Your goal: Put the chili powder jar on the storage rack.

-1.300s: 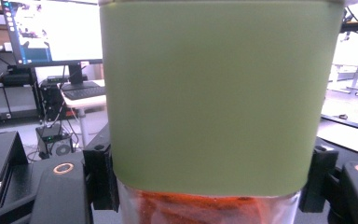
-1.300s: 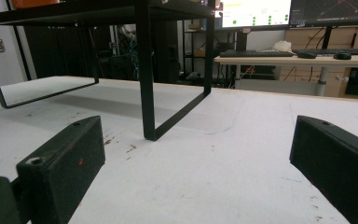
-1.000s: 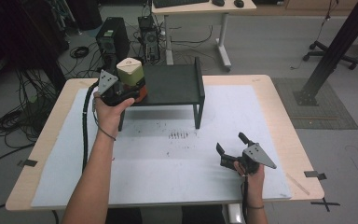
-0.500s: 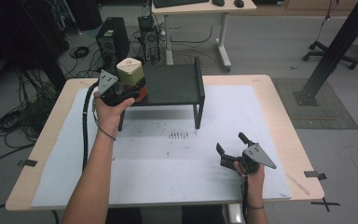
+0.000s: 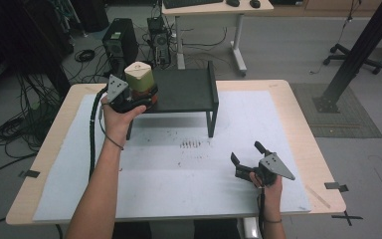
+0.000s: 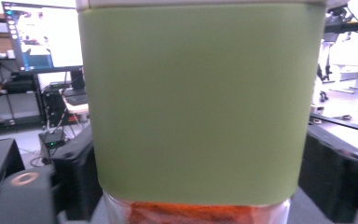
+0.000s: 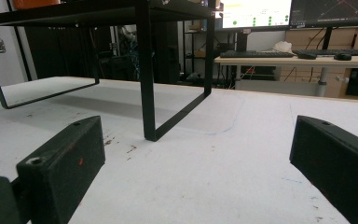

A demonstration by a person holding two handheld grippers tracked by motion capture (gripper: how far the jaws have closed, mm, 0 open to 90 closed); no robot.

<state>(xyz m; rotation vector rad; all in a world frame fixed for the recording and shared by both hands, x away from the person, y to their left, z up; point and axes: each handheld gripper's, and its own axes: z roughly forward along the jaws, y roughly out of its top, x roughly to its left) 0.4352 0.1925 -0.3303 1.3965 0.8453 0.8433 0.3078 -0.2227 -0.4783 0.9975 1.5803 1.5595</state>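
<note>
White table mat [image 5: 288,129], black rack [image 5: 184,92] bearing green-sleeved jar [image 5: 140,79].

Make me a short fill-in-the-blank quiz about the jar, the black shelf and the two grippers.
1. The jar stands on the black ____.
2. The jar's sleeve is ____ in colour.
3. The right gripper is open with ____ between its fingers.
4. The shelf stands on the ____.

Missing words: shelf; green; nothing; table

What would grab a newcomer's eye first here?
The green-sleeved jar with orange contents, standing at the left end of the black shelf, with the left tool right at its base, jaws just opening. Then the right tool, open and idle low over the white mat near the front right.
</note>
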